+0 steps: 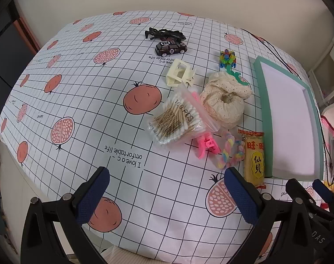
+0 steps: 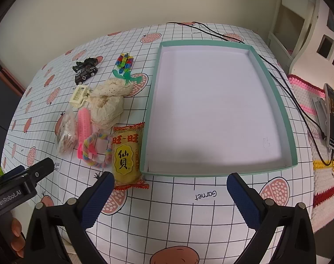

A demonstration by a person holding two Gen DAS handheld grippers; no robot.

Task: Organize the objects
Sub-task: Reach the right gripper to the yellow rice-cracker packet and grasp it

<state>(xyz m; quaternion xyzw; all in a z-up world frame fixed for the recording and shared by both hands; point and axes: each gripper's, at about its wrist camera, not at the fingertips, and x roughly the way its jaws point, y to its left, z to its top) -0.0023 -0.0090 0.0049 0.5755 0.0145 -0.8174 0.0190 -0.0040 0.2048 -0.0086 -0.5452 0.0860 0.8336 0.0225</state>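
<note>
A teal tray (image 1: 263, 110) (image 2: 150, 110) with a bare white inside lies on the right of the table. Left of it sit a yellow rice cracker packet (image 1: 253, 156) (image 2: 126, 154), a pastel braided hair tie (image 1: 229, 154) (image 2: 98, 151), a pink hair claw (image 1: 205, 146) (image 2: 83, 127), a bag of cotton swabs (image 1: 178, 118) (image 2: 66, 136) and a cream lace scrunchie (image 1: 224, 99) (image 2: 109, 103). My left gripper (image 1: 167, 189) hovers open, holding nothing, near the table's front edge. My right gripper (image 2: 170, 189) is open too, just before the tray's near rim.
Farther back lie a cream hair claw (image 1: 180, 72), a black toy car (image 1: 171, 48), a black claw (image 1: 164, 34) and a colourful block toy (image 1: 227, 57). A black cable (image 2: 277, 70) runs past the tray's right side to a phone (image 2: 332, 114) on a crocheted mat.
</note>
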